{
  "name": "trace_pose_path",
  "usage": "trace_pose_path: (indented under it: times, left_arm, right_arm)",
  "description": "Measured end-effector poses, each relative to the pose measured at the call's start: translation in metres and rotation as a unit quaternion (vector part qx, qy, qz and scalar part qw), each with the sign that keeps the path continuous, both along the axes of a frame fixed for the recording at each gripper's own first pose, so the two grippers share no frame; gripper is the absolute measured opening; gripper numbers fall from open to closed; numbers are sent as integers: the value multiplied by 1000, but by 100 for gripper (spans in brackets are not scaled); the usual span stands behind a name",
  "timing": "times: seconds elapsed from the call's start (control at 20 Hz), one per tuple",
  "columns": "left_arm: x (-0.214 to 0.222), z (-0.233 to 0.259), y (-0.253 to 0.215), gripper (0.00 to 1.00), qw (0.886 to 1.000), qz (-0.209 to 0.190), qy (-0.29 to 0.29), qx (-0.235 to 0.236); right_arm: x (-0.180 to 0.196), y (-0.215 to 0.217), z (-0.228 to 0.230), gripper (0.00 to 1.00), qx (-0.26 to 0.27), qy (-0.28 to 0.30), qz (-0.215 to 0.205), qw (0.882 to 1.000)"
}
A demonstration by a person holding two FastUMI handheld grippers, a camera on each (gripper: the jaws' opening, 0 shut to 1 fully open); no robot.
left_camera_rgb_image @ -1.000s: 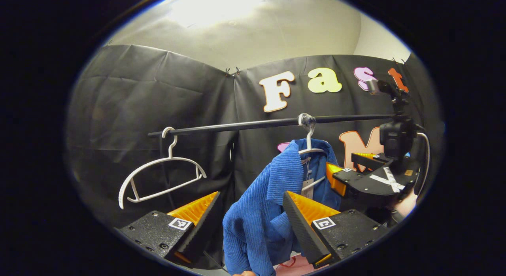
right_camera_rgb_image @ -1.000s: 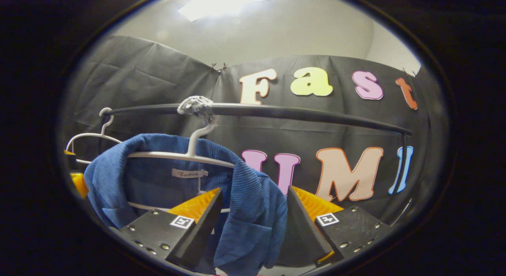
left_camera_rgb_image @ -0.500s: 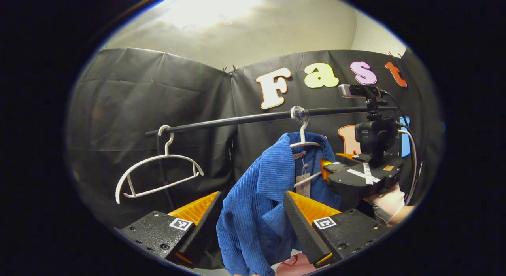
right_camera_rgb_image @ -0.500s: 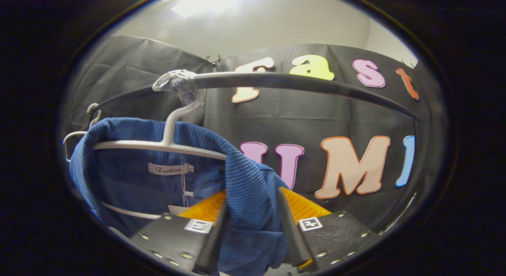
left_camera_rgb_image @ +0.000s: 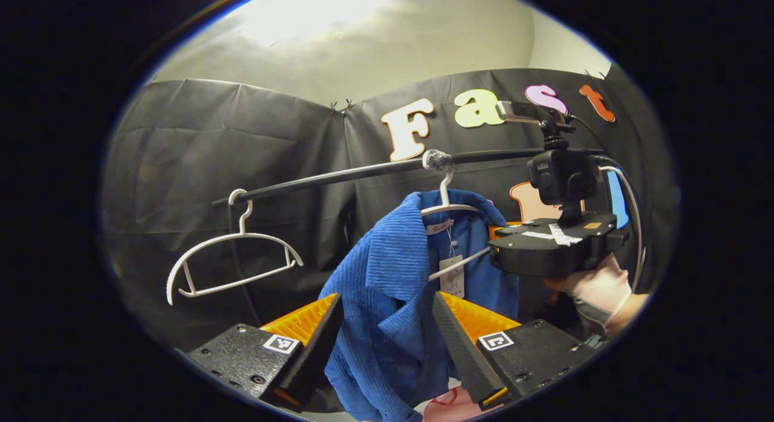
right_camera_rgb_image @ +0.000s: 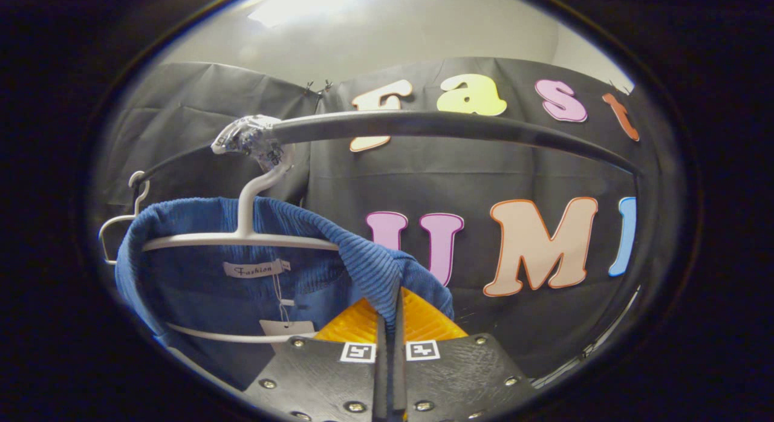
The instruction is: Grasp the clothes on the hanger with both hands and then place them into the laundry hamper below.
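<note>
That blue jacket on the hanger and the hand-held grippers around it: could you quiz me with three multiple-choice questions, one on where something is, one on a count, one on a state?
1. Where does the blue jacket hang?
A. On a hanger on the black rail
B. In a hamper
C. Over a chair

2. How many white hangers are on the rail?
A. One
B. Two
C. Four

3. How do the two hand-held grippers stand?
A. Both open
B. Both shut
C. Right shut on the jacket, left open

Answers:
1. A: its hanger hooks over the rail.
2. B: the bare hanger hangs beside the jacket's.
3. C: the right hand-held gripper pinches the jacket's shoulder fabric, while the left hand-held gripper has its fingers spread either side of the cloth.
</note>
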State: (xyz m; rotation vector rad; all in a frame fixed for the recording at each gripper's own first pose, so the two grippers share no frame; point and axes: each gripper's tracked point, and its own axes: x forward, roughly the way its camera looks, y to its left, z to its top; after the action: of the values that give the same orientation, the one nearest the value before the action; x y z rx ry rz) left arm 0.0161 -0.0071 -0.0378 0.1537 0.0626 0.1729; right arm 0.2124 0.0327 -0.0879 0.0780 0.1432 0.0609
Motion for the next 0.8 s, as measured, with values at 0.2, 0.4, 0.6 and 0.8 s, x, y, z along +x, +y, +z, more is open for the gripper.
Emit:
trace_pose_path:
  times: [0.2, 0.4, 0.6, 0.8]
  left_arm:
    - [15, -20, 0, 89, 999, 29, 3, 18]
    - [30, -37, 16, 89, 995, 87, 4, 53]
    - [45, -40, 34, 69, 990, 116, -2, 80]
    - [45, -37, 49, 27, 990, 121, -10, 73]
  right_arm:
    - [-2, -5, 5, 4, -18, -5, 13, 1000]
    - [-5, -8, 7, 4, -9, -1, 27, 1000]
    - [-11, -14, 11, 4, -19, -2, 33, 999]
    - [-10, -19, 14, 4, -27, -7, 34, 999]
